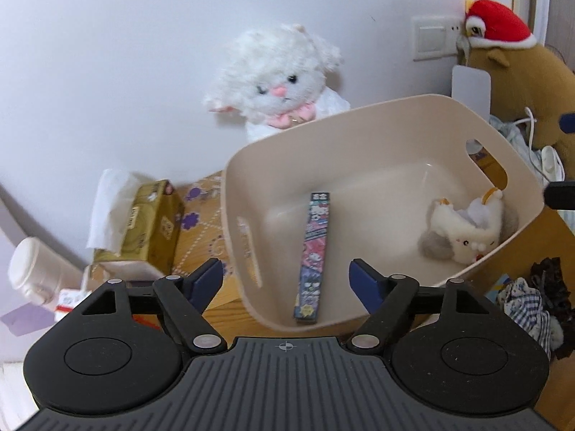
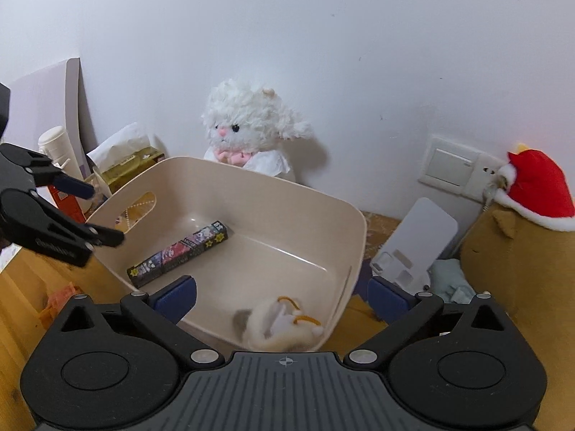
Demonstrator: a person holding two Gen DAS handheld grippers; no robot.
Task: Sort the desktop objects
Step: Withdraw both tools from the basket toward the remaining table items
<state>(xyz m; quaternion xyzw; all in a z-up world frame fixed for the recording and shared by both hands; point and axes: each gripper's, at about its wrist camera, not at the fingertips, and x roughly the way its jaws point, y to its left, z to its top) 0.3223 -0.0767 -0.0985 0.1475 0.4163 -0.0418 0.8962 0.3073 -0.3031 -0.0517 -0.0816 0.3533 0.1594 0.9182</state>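
A: Far left, left wrist view: white plastic bottle (image 1: 30,273) lying near the wall. Beside it, olive-gold tissue box (image 1: 152,230) with a white tissue sticking up. Both stand on the wooden desk (image 1: 222,312).

B: Then the left gripper (image 1: 285,280)?

A: Blue-padded fingers spread wide, nothing between them. It hangs over the near-left rim of the beige plastic bin (image 1: 359,125). The right wrist view shows the same gripper (image 2: 102,215) from the side, at the bin's left handle slot, fingers parted.

B: Contents of the bin?

A: Long slim cartoon-printed box (image 1: 313,256) flat on the bin floor, left of centre. Toward the right corner, a small cream plush pouch with yellow loops (image 1: 467,230), on its side, well apart from the box.

B: Behind the bin?

A: Fluffy white plush lamb with a pink collar (image 1: 278,79), against the white wall. Right of it, a white wall switch plate (image 1: 435,37).

B: Right gripper?

A: Right gripper (image 2: 282,296) wide open too, holding nothing; its fingers straddle the bin's near corner, pouch (image 2: 284,327) just below.

B: Far right?

A: White phone stand (image 2: 417,244) just beside the bin, then a brown plush in a red-and-white hat (image 2: 521,269). Crumpled checked cloth (image 1: 528,309) at the right edge of the left wrist view.
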